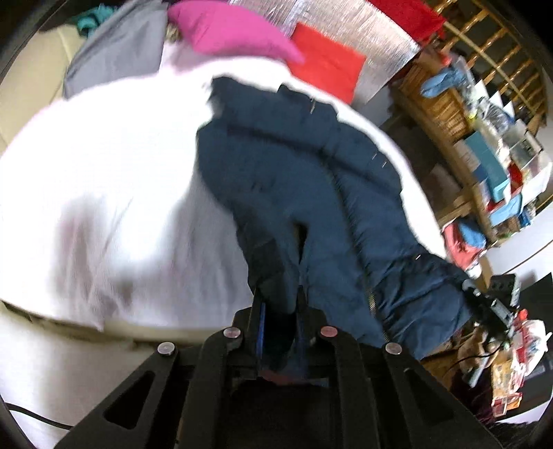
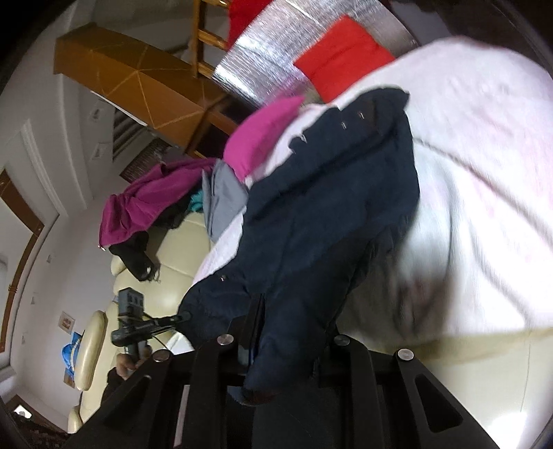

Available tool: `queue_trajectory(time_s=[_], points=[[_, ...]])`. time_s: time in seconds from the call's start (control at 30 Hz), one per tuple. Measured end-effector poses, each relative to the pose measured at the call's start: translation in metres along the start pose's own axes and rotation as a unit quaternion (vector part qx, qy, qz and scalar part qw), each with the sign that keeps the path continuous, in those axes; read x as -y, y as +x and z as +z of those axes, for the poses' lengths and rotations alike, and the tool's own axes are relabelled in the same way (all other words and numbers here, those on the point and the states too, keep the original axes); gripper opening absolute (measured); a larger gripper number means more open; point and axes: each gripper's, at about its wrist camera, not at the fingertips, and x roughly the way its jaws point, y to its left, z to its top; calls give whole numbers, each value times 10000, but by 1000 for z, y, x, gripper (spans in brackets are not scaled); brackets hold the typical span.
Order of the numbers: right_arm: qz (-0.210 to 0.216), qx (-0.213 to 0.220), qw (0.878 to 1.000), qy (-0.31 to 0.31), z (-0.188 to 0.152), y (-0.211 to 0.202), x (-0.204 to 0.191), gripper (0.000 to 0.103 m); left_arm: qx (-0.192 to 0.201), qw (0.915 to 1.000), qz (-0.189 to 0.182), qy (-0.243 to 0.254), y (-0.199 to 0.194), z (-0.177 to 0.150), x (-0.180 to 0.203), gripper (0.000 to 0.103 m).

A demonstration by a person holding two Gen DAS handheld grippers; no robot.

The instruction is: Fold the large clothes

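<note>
White bedding (image 1: 103, 179) covers the bed and serves as the folding surface; everything else is placed against it. Across its middle lies the navy jacket (image 1: 293, 172), a large padded garment with a zip running down its length, its far end resting on the bedding and its near end lifted off it toward the cameras. At the far edge of the bedding sit a pink cushion (image 1: 228, 31), a red cushion (image 1: 328, 65) and a grey garment (image 1: 117, 51), pushed out of the way so the jacket has room. The left gripper (image 1: 280, 311) is clamped tight on a fold of the jacket's near hem, navy cloth pinched between its fingers. The right gripper (image 2: 287, 331) is likewise closed on jacket fabric, which drapes over and between its fingers. Holding two separate points of the near edge above the bedding probably lets the person carry that end over the rest for a fold.
</note>
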Motion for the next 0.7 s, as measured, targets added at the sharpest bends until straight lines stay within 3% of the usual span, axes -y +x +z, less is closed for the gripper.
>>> queue_trajectory(time_s=[0.23, 0.4, 0.7], points=[[8, 463, 9988, -146, 43, -13, -22, 23, 240, 9997, -50, 50, -25, 44, 19, 15], [-48, 719, 9973, -174, 76, -11, -28, 23, 474, 9983, -274, -195, -4, 73, 33, 15], [-164, 1068, 9940, 193, 136, 16, -9, 22, 962, 9902, -698, -734, 23, 134, 8, 15]])
